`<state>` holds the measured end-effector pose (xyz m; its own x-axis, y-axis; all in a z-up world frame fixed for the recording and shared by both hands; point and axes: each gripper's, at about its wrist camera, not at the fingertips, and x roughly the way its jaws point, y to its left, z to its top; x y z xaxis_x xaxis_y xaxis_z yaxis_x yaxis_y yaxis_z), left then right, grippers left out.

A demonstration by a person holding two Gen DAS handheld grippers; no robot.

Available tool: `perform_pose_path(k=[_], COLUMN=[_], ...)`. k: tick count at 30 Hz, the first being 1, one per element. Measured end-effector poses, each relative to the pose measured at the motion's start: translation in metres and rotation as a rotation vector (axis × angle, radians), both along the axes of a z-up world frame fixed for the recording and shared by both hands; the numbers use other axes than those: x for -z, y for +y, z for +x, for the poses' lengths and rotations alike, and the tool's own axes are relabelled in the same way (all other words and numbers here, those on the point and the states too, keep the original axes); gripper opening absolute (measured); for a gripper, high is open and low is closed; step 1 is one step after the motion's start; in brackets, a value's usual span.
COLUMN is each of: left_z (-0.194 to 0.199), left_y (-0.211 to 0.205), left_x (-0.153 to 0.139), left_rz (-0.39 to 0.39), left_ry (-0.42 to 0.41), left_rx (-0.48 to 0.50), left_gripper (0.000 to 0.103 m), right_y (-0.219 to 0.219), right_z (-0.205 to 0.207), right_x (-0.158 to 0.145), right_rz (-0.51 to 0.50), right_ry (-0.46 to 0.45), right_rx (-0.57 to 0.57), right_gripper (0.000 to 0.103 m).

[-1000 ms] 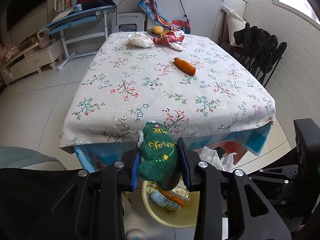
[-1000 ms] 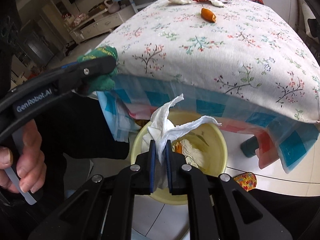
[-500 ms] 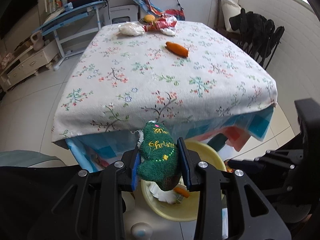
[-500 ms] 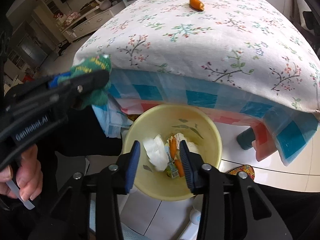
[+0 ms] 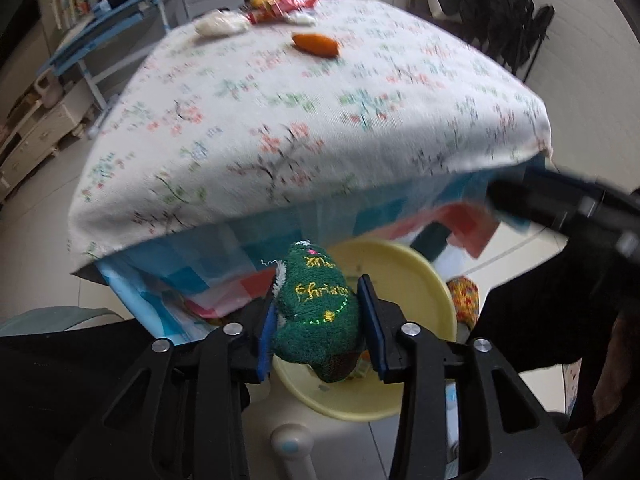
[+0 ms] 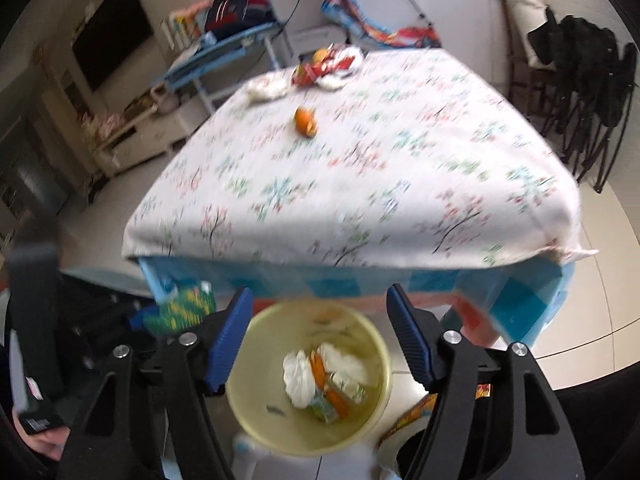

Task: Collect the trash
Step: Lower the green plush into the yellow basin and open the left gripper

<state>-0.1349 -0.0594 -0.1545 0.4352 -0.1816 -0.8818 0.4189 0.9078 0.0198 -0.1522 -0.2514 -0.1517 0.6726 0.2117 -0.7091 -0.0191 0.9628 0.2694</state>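
While the L wrist cam looks steeply down, left gripper [image 5: 320,320] is clamped on a green knit cloth [image 5: 318,312] w/ yellow stitched lettering; jaws are easing apart but both blue pads are against it. Directly below the fingertips: yellow bin [image 5: 404,276], rim showing on the far and R side, cloth covers most of its opening. Ahead and above: table [image 5: 312,120] w/ floral cloth, its blue/red checked underlayer [image 5: 224,264] hanging just past the tips, close to the bin. Far end of table: orange peel [image 5: 316,44], white wad [image 5: 220,26], red wrapper [image 5: 292,2]. R side: other gripper's black arm cuts across, blurred.

R wrist cam: right gripper [image 6: 318,334] has jaws wide and opening, nothing between the pads. Yellow bin [image 6: 248,360] sits straight below the gap, holding white tissue [image 6: 300,376], orange scraps, a small packet. Table edge [image 6: 340,262] is just ahead of the tips, overhanging the bin's far rim. To the L: green cloth [image 6: 184,308] in the other gripper, partly hidden. Orange peel [image 6: 306,120] mid-table ahead; wrapper pile [image 6: 324,66] beyond it. Blurred overall.
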Motion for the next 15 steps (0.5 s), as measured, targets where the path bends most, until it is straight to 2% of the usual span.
perform_pose_path(k=[3, 5, 7, 15], left_z=[-0.003, -0.005, -0.005, -0.004], left_y=[-0.005, -0.007, -0.009, -0.007], left_x=[0.004, 0.004, 0.004, -0.006], left_rz=[0.023, 0.032, 0.045, 0.038], left_ry=[0.007, 0.003, -0.004, -0.060], left_rx=[0.023, 0.031, 0.037, 0.020], left_gripper=[0.046, 0.056, 0.060, 0.064], right_y=[-0.008, -0.012, -0.014, -0.013], right_z=[-0.003, 0.000, 0.001, 0.001], right_x=[-0.003, -0.004, -0.004, -0.005], right_rz=[0.013, 0.020, 0.025, 0.021], right_ry=[-0.028, -0.035, -0.038, -0.055], right_rx=[0.035, 0.049, 0.056, 0.072], right_gripper=[0.069, 0.071, 0.071, 0.072])
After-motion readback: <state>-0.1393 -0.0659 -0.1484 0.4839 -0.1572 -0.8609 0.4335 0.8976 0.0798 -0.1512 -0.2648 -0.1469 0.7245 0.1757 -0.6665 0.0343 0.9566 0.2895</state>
